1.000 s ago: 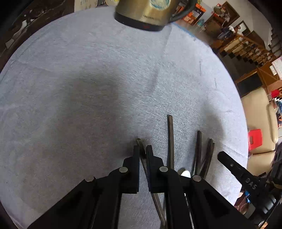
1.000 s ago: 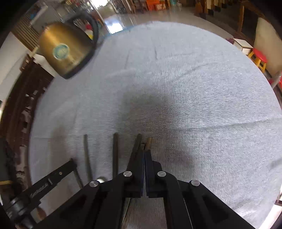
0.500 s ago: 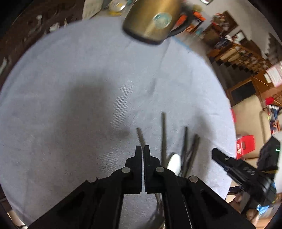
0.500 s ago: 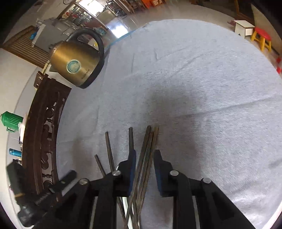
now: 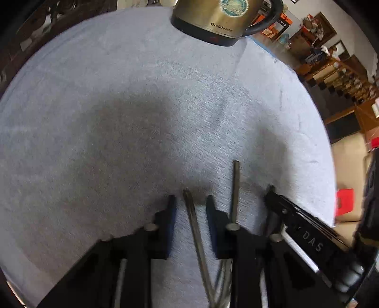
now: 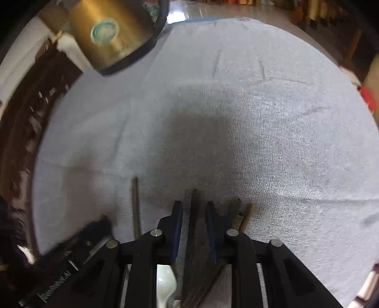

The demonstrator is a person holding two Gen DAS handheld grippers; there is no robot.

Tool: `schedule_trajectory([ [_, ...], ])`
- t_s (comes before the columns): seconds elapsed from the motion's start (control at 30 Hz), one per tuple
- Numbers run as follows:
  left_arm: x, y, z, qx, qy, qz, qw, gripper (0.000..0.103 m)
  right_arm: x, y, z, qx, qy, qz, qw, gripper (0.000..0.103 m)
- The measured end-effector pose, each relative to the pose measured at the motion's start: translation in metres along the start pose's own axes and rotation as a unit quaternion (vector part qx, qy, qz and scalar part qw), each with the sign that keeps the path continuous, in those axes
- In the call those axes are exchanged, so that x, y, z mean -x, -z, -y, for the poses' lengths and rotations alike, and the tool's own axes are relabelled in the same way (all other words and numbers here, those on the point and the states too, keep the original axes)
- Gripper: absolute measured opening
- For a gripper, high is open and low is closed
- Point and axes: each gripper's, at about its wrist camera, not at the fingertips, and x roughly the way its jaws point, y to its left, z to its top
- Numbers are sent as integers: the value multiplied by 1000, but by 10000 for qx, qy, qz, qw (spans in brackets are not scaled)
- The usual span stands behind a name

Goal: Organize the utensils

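Observation:
Several dark metal utensil handles lie side by side on a grey cloth-covered table [image 5: 118, 118]. My left gripper [image 5: 189, 201] is open, its jaws either side of one thin handle [image 5: 193, 220]. A second handle [image 5: 235, 187] lies just right of it. My right gripper [image 6: 193, 206] is open astride a dark handle [image 6: 193, 213], with two more handles [image 6: 241, 215] to its right and one [image 6: 135, 203] to its left. A white spoon bowl [image 6: 165, 279] shows under the right gripper. The right gripper's body [image 5: 308, 234] shows in the left wrist view.
A brass-coloured electric kettle [image 5: 213, 16] stands at the far edge of the table, also in the right wrist view [image 6: 109, 33]. A dark carved wooden chair back [image 6: 21, 132] borders the table's left. A sofa and a red stool [image 5: 344, 201] lie beyond the right edge.
My left gripper has opened from shut and now straddles a handle. My right gripper has shifted left, off the pair of handles, and straddles a single handle, still open. Both moved closer to the table.

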Motion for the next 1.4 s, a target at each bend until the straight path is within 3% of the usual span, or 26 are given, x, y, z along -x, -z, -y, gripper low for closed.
schedule_trajectory([
  [0.1, -1, 2, -2, -89, 17, 131, 9999, 7, -2, 4, -2, 124, 105, 82, 9998, 9],
  [0.17, 2, 4, -5, -103, 86, 190, 9997, 7, 0, 8, 3, 59, -73, 232, 9997, 8],
  [0.23, 10, 9, -12, -60, 202, 284, 9994, 0, 9, 16, 6, 63, -205, 414, 9989, 8],
  [0.5, 89, 36, -12, -334, 531, 1064, 9923, 0, 97, 60, 23, 79, -696, 1576, 9850, 7],
  [0.6, 115, 43, -9, -446, 424, 1327, 9892, 0, 134, 76, 26, 50, -820, 1957, 9772, 7],
  [0.7, 99, 36, -20, 0, 722, 734, 9947, 0, 153, 87, 29, 55, -850, 2184, 9721, 7],
  [0.83, 59, 39, -21, 145, 385, 296, 9987, 1, 168, 96, 32, 14, -871, 2440, 9658, 7],
  [0.9, 34, 39, -21, 334, 336, -79, 9988, 8, 170, 100, 38, -64, -934, 2477, 9643, 7],
  [0.97, 23, 37, -16, 514, 372, -260, 9976, 10, 174, 101, 44, -102, -997, 2472, 9638, 7],
  [1.03, 17, 34, -12, 591, 382, -399, 9967, 18, 179, 104, 47, -89, -1016, 2495, 9630, 7],
  [1.07, 13, 33, -11, 624, 343, -420, 9966, 24, 180, 105, 49, -66, -1035, 2522, 9621, 7],
  [1.2, 11, 28, -5, 701, 243, -207, 9970, 25, 177, 106, 59, -149, -1174, 2512, 9607, 7],
  [1.23, 11, 28, -4, 718, 187, -147, 9971, 23, 176, 107, 61, -172, -1185, 2516, 9604, 7],
  [1.27, 10, 29, -3, 698, -26, -103, 9975, 7, 175, 108, 63, -203, -1218, 2513, 9600, 7],
  [1.4, 10, 32, 7, 440, -272, 21, 9987, 6, 178, 113, 69, -254, -1298, 2552, 9578, 7],
])
